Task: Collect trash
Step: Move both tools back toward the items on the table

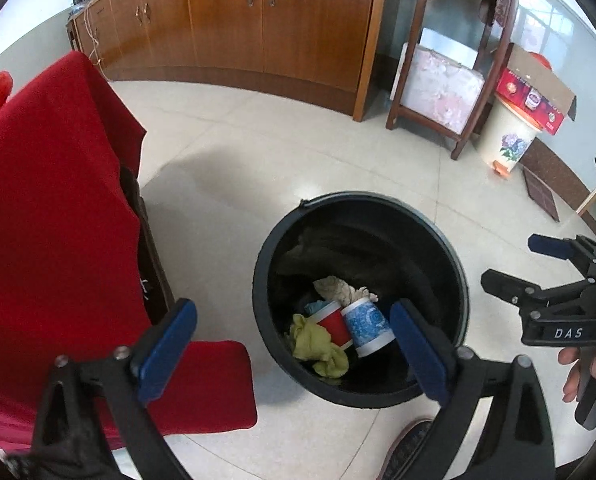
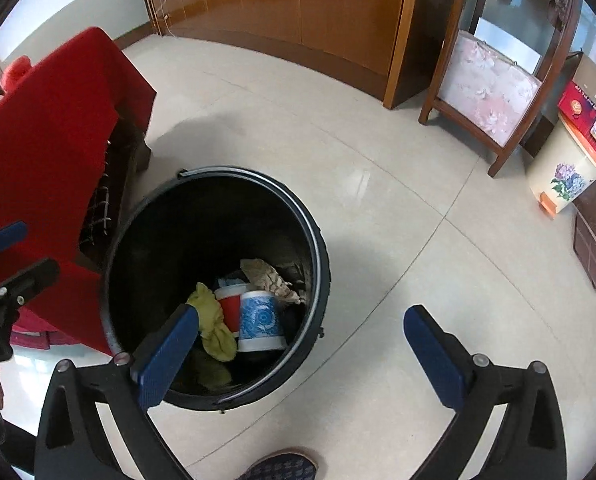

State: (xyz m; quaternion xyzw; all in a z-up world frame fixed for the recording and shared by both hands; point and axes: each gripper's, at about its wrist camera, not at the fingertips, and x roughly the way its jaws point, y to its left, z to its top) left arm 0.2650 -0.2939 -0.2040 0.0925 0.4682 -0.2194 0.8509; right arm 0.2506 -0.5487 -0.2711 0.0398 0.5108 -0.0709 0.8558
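Two grippers: left gripper (image 1: 294, 348) and right gripper (image 2: 301, 354) both spread wide, nothing between the pads.
Bucket (image 2: 317, 240): holds blue cup (image 2: 260, 322), red cup (image 2: 230, 306), green rag (image 2: 216, 330).

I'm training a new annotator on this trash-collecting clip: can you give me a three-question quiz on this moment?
1. True or false: both hand-held grippers hold trash.
2. Which cup lies in the black bucket beside the red cup? A) green B) blue-patterned C) clear
3. What covers the furniture left of the bucket?

Key
1. False: left hand-held gripper and right hand-held gripper are open, empty.
2. B, the blue-patterned cup.
3. A red cloth.
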